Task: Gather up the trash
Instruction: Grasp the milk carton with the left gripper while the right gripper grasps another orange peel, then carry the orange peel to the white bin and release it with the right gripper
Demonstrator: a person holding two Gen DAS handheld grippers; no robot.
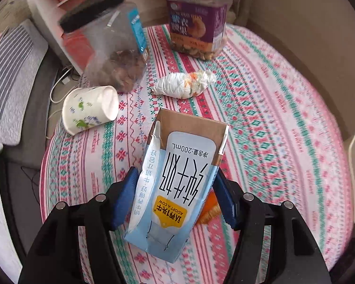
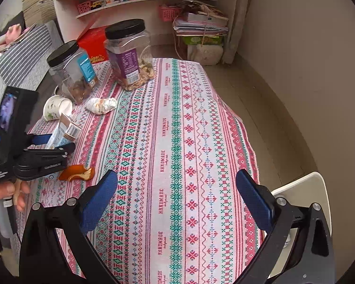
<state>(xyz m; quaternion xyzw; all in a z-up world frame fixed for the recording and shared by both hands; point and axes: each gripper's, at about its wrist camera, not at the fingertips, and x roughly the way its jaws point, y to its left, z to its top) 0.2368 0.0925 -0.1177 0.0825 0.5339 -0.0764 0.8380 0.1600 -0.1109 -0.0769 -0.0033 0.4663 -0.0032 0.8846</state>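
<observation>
My left gripper [image 1: 177,184] is shut on a blue and brown 200 mL milk carton [image 1: 177,177] and holds it above the patterned tablecloth [image 1: 260,118]. The right wrist view shows the same gripper [image 2: 56,142] with the carton [image 2: 66,130] at the table's left side. A tipped paper cup [image 1: 90,108], a crumpled tissue wad [image 1: 184,85] and an orange peel [image 1: 210,208] lie on the cloth. My right gripper [image 2: 177,189] is open and empty over the table's near middle. The cup [image 2: 56,107], the wad [image 2: 101,105] and the peel [image 2: 77,174] lie to its left.
Two black-lidded plastic snack jars [image 2: 71,71] [image 2: 130,54] stand at the back of the table. A white bin rim [image 2: 303,189] shows at the right below the table edge. Shelves [image 2: 142,0] and stacked papers [image 2: 201,23] stand behind. A striped cushion [image 1: 7,71] lies at the left.
</observation>
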